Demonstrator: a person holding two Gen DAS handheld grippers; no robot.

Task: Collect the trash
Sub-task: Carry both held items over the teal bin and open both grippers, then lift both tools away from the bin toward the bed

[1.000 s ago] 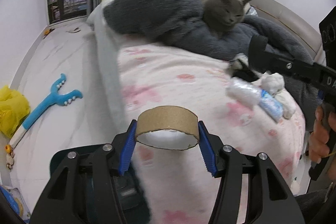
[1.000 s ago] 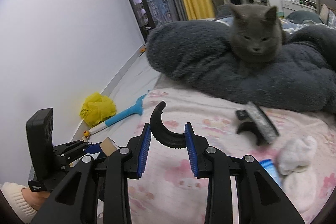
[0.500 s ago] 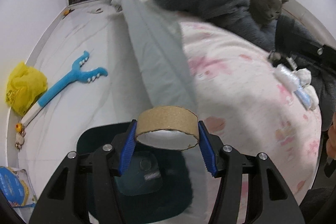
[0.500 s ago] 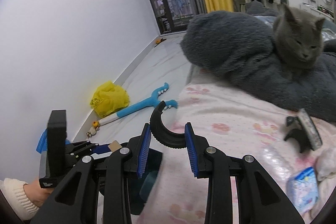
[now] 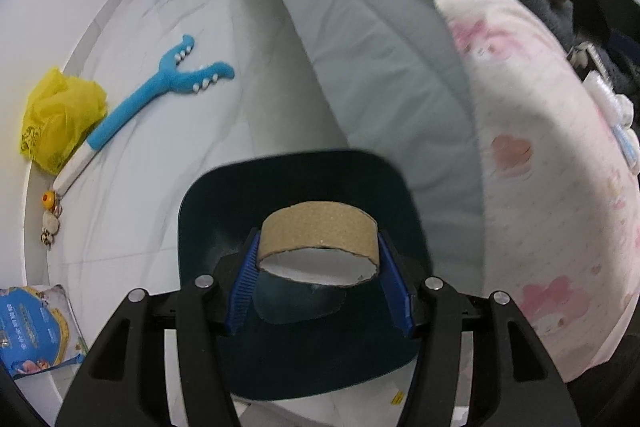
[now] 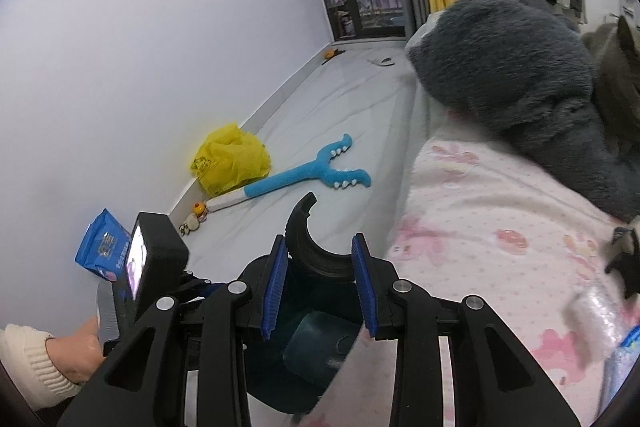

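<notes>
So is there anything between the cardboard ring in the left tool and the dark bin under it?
Nothing visible. The cardboard ring, clamped in the left tool, hangs directly over the open mouth of the dark bin, with only air between them.

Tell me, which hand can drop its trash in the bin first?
Probably the left. The left gripper holds the cardboard ring right above the open bin, while the right gripper's black curved piece sits nearer the bin's edge.
</notes>
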